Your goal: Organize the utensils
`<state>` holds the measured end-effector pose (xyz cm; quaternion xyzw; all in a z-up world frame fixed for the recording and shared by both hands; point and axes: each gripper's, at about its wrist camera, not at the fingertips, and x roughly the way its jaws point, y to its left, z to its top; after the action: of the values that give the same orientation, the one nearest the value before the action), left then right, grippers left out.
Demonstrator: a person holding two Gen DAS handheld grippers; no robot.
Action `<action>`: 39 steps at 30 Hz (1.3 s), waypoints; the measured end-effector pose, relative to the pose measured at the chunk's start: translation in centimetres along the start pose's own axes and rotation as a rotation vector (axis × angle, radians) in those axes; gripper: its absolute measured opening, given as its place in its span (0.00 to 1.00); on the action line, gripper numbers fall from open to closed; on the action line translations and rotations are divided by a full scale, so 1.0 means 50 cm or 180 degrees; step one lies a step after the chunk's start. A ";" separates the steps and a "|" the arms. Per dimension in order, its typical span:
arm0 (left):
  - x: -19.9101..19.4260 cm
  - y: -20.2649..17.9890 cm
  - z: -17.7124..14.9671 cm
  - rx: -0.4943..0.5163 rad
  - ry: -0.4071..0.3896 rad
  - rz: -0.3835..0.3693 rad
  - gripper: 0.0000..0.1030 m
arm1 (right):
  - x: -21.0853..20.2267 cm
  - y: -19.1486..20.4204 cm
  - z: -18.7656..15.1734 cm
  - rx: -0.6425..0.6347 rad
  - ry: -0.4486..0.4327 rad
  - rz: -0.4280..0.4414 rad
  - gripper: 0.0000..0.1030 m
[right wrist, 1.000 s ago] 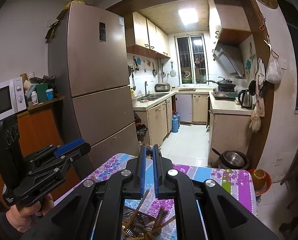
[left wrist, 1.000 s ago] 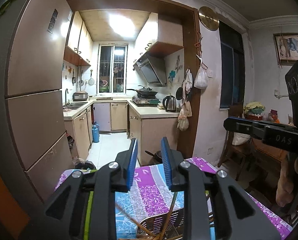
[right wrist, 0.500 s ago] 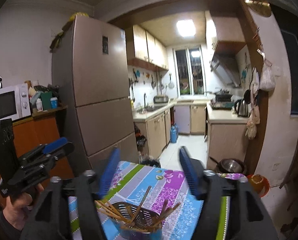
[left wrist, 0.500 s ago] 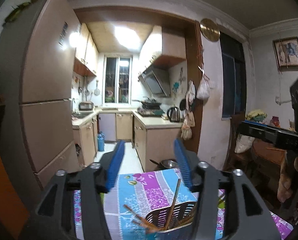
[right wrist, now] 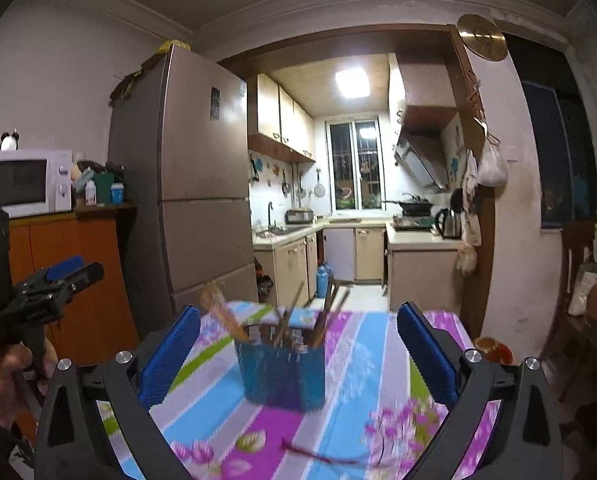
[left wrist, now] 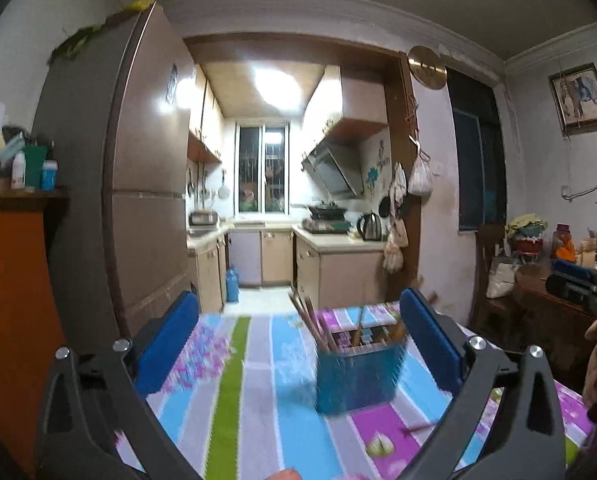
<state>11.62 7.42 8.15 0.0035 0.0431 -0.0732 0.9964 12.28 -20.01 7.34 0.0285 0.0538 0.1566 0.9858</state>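
Both of your hand-held grippers, left [left wrist: 298,344] and right [right wrist: 298,354], gape wide, holding nothing. The blue utensil holder [right wrist: 281,370] stands on the striped tabletop [right wrist: 362,364] at twelve o'clock from your right hand-held gripper, chopsticks [right wrist: 288,314] upright; a loose chopstick [right wrist: 318,456] lies nearer, at six o'clock.

Both views are dim and warm, lit mainly by a ceiling light [left wrist: 276,86] in the far kitchen that blows out to white and throws glare onto the fridge [left wrist: 146,168]. Motion blur smears the blue basket [right wrist: 282,368] and striped tablecloth [left wrist: 258,400] at lower centre. Fisheye bending curves walls and darkens the frame corners.
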 end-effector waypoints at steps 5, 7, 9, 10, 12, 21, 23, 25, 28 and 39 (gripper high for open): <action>-0.035 -0.015 -0.064 -0.0092 0.0169 -0.0063 0.94 | -0.046 0.045 -0.076 0.0005 0.0138 -0.0043 0.95; -0.052 -0.015 -0.090 -0.0106 0.0210 -0.0078 0.95 | -0.059 0.058 -0.097 0.0011 0.0182 -0.0054 0.95; -0.062 -0.022 -0.108 -0.0095 0.0256 -0.0053 0.95 | -0.066 0.071 -0.110 0.0013 0.0202 -0.0058 0.95; -0.065 -0.025 -0.114 -0.0090 0.0274 -0.0002 0.95 | -0.069 0.075 -0.116 0.0033 0.0204 -0.0061 0.95; -0.071 -0.037 -0.121 -0.0035 0.0307 -0.0022 0.95 | -0.075 0.084 -0.121 0.0063 0.0202 -0.0061 0.95; -0.108 -0.060 -0.143 0.0008 0.0248 -0.0030 0.95 | -0.103 0.104 -0.134 0.0039 0.0166 -0.0072 0.95; -0.119 -0.067 -0.153 0.0038 0.0246 -0.0015 0.95 | -0.111 0.107 -0.139 0.0044 0.0160 -0.0070 0.95; -0.130 -0.074 -0.162 0.0065 0.0239 -0.0009 0.95 | -0.117 0.112 -0.144 0.0020 0.0157 -0.0081 0.95; -0.146 -0.080 -0.170 0.0079 0.0227 -0.0023 0.95 | -0.136 0.119 -0.154 0.0015 0.0127 -0.0086 0.95; -0.235 -0.100 -0.198 0.0136 0.0078 -0.0081 0.95 | -0.247 0.155 -0.209 0.0016 -0.0032 -0.0097 0.95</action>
<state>-1.52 4.32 -0.71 0.0251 0.0538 -0.0866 0.9945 -2.94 -16.08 -1.25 0.0310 0.0496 0.1413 0.9882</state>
